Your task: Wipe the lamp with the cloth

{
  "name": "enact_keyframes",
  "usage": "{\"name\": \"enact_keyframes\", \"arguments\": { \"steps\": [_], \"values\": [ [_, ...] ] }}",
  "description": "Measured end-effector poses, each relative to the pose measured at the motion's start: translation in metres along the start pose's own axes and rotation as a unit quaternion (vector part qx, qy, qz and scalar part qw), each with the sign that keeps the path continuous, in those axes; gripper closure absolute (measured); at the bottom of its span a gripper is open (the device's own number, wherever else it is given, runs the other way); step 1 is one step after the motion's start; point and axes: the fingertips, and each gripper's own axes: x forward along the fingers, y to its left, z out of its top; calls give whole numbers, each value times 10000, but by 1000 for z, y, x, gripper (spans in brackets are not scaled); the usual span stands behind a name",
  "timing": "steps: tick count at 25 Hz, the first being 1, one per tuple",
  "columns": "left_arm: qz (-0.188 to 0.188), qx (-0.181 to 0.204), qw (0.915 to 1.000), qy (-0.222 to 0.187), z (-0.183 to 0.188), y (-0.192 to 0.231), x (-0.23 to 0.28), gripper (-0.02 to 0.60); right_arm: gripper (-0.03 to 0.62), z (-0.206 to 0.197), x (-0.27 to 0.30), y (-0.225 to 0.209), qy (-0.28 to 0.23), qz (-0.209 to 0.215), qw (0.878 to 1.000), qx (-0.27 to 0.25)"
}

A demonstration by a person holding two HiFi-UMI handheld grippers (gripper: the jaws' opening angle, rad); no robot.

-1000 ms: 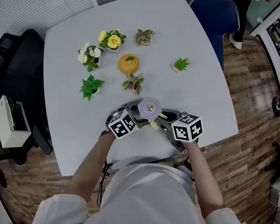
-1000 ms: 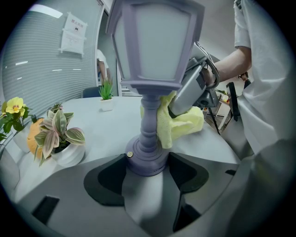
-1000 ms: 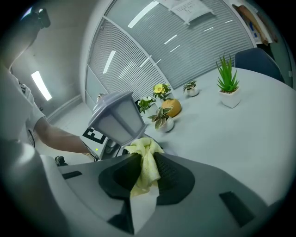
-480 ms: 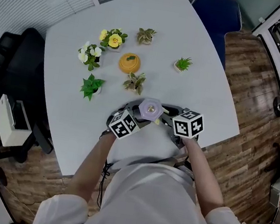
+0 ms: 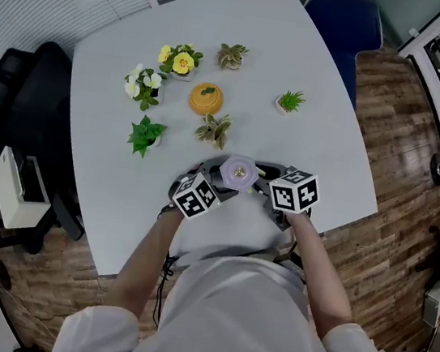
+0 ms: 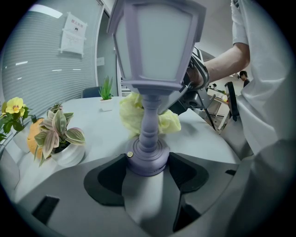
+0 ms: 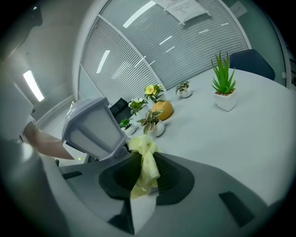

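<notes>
A pale purple lantern-shaped lamp [image 6: 155, 46] stands upright, its round base [image 6: 147, 159] clamped in my left gripper [image 6: 147, 169]. From above, the lamp [image 5: 238, 170] shows between the two marker cubes near the table's front edge. My right gripper [image 7: 144, 178] is shut on a yellow cloth [image 7: 145, 159], whose bunched top touches the lower edge of the lamp's head [image 7: 95, 127]. In the left gripper view the cloth [image 6: 134, 113] sits behind the lamp's stem, just under the head. My left gripper [image 5: 199, 192] and right gripper [image 5: 287, 196] flank the lamp.
Several small potted plants stand farther back on the white table [image 5: 317, 71]: a variegated one [image 5: 212, 130] nearest the lamp, an orange pot [image 5: 205, 98], yellow flowers [image 5: 178, 60], a green spiky plant [image 5: 290, 101]. A blue chair [image 5: 342, 13] is beyond the far edge.
The right gripper and cloth have shifted slightly along the lamp; the lamp and left gripper stay about where they were.
</notes>
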Motion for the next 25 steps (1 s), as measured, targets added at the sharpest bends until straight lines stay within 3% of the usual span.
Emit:
{"name": "enact_keyframes", "arguments": {
  "steps": [13,25],
  "values": [
    [3,9,10000,1,0,1,1,284,503,-16,-8,11,109,137,9998,55],
    [4,15,10000,10,-1,0,0,283,503,-34,-7,23,552,274,9975,-351]
  ]
}}
